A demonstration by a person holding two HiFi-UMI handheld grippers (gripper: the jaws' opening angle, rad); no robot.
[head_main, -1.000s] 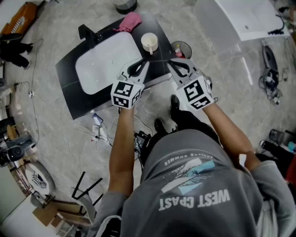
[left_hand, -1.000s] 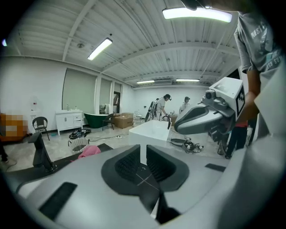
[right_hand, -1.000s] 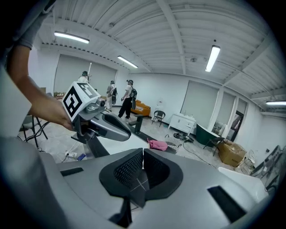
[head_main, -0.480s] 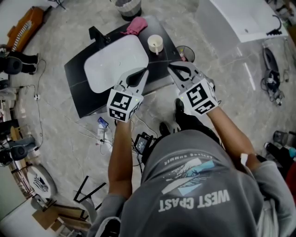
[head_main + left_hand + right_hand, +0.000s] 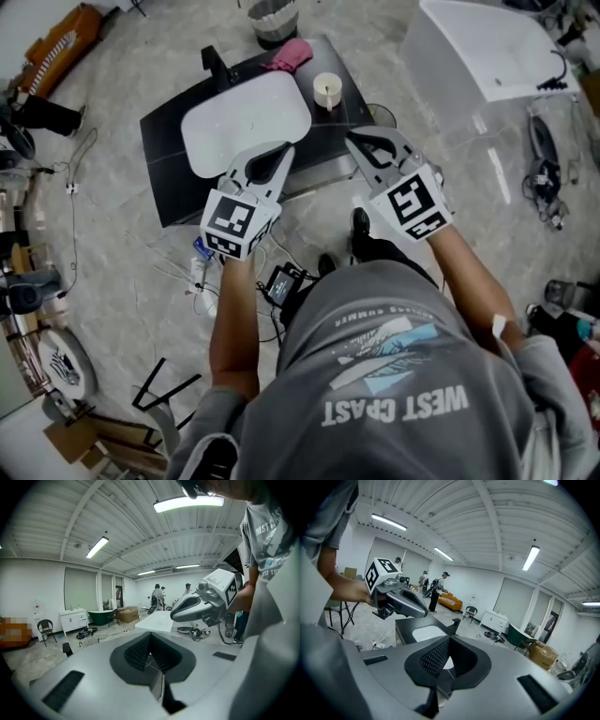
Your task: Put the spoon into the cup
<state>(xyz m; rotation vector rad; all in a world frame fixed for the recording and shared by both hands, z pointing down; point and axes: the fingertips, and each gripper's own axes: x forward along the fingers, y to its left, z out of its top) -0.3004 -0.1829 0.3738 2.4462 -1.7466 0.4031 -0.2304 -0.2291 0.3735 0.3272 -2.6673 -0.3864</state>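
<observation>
The cream cup [image 5: 327, 91] stands on the black table [image 5: 164, 141], to the right of the white sink basin [image 5: 246, 122]. From this distance I cannot make out the spoon. My left gripper [image 5: 284, 153] hangs above the table's near edge with its jaws shut and nothing between them. My right gripper [image 5: 354, 141] hovers beside it, below the cup, also shut and holding nothing. In the left gripper view the pads [image 5: 140, 651] meet, and the right gripper [image 5: 197, 606] shows at the right. The right gripper view shows the left gripper [image 5: 401, 599] above the sink basin [image 5: 425, 632].
A pink cloth [image 5: 292, 53] and a black faucet [image 5: 214, 64] sit at the table's far side. A bin [image 5: 272, 14] stands behind the table, and a white tub [image 5: 487, 47] is at the upper right. Cables and small devices [image 5: 279, 281] lie on the floor by the person's feet.
Both grippers have drawn back from the table toward the person and risen. The table, sink and cup now look smaller and farther off.
</observation>
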